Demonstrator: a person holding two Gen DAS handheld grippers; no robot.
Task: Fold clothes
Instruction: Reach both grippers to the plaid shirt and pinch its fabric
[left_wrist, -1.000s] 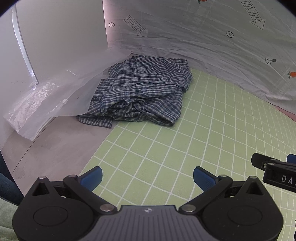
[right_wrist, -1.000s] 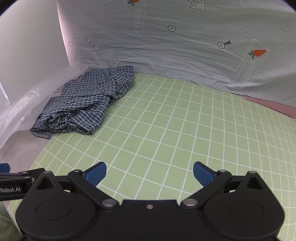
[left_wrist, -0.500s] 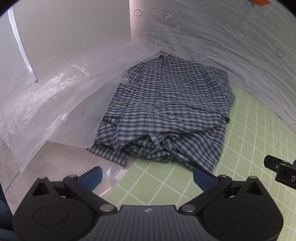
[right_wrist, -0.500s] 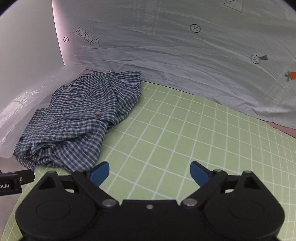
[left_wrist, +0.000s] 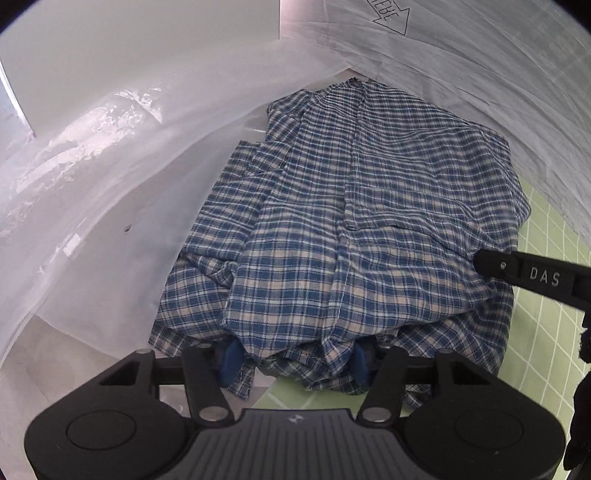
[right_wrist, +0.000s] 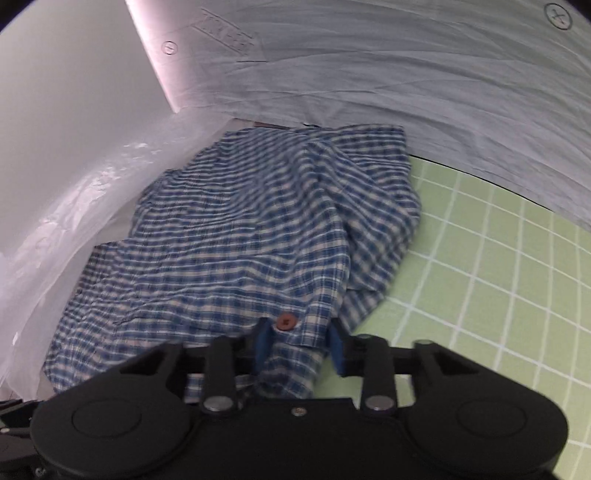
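Plaid shirt (left_wrist: 369, 229) dead ahead of both our tools, crumpled heap at mat's (right_wrist: 498, 280) far left corner, against white backdrop sheet (right_wrist: 406, 74). Left gripper (left_wrist: 293, 360): fingers half-closed around near hem bunch, clamp unconfirmed. Right gripper (right_wrist: 300, 343): fingers narrowed around button placket, brown button (right_wrist: 286, 322) between, grip not certain. Fabric wrinkled, layered.

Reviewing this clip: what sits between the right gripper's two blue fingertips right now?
In the right wrist view, a fold of the plaid shirt fills the gap of the right gripper, with its brown button just above.
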